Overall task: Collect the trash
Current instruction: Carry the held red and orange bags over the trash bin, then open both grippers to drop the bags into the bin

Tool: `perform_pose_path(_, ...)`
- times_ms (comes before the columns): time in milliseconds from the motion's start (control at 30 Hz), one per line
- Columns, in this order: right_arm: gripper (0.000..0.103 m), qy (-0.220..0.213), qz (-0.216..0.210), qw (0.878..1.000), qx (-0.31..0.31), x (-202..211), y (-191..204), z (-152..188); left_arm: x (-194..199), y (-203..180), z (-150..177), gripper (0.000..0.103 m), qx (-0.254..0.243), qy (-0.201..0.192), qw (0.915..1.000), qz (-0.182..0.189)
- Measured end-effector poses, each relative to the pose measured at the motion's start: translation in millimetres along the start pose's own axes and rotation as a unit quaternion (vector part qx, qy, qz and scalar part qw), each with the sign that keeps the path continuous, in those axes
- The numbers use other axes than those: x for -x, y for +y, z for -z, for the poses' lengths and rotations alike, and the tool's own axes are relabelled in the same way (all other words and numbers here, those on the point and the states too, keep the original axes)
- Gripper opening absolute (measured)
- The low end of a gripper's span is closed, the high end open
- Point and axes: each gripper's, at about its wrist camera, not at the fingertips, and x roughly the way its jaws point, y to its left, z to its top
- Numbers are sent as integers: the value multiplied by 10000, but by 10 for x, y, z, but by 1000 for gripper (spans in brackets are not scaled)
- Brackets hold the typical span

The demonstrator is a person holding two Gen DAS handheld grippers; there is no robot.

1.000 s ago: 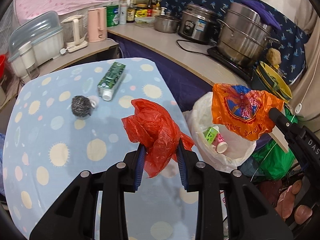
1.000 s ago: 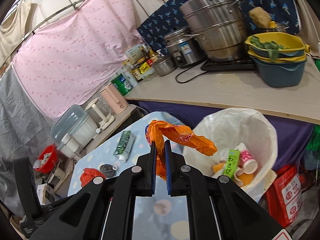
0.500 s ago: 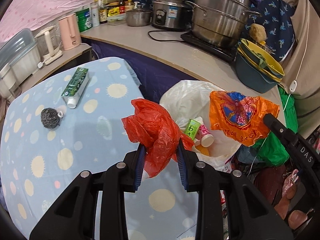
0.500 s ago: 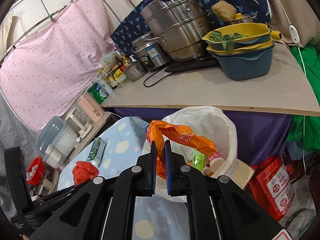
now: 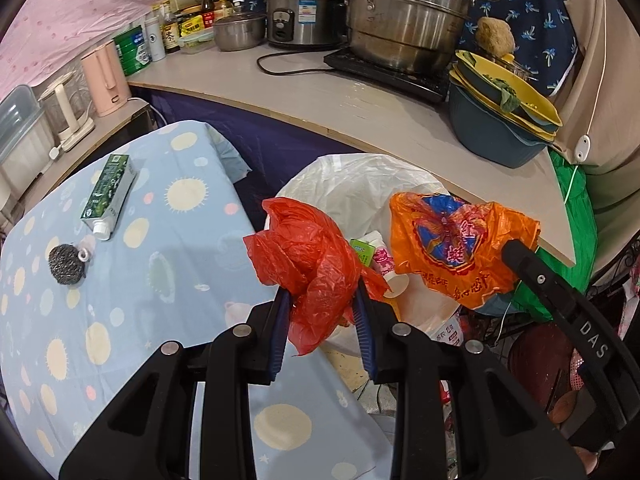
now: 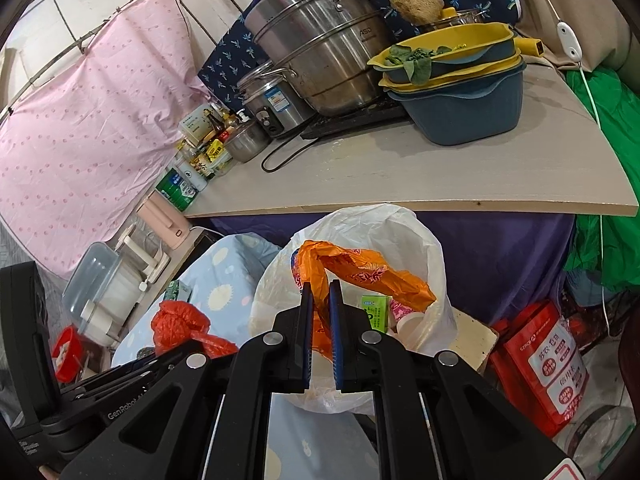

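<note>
My left gripper (image 5: 322,300) is shut on a crumpled red plastic bag (image 5: 308,256) and holds it at the table's right edge, beside the white trash bag (image 5: 352,184). My right gripper (image 6: 319,292) is shut on an orange printed plastic bag (image 6: 360,268) and holds it over the open white trash bag (image 6: 408,236). The orange bag also shows in the left wrist view (image 5: 452,240). The red bag shows in the right wrist view (image 6: 180,320). A green carton (image 6: 376,310) and a pink cup (image 5: 384,260) lie inside the trash bag.
A green toothpaste box (image 5: 109,192) and a steel scourer (image 5: 64,263) lie on the blue spotted tablecloth (image 5: 168,280). A counter (image 5: 360,112) behind holds pots, a rice cooker (image 5: 304,10) and stacked basins (image 5: 500,120). A red bag (image 6: 548,364) stands on the floor.
Both grippers have moved right toward the white trash bag with their bags still held. The orange bag now hangs over the bag's opening; the red bag is at the table's edge.
</note>
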Motion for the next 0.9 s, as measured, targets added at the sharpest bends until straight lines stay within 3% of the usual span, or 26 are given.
perform_pose_path(700, 12, 221, 87, 9996, -125, -340, -134, -96, -553, -279, -187, 31, -196, 271, 9994, -23)
perform_pose_path(900, 15, 171, 81, 9996, -220, -369, -164, -134, -585, -296, -188, 56, -185, 232, 9995, -111)
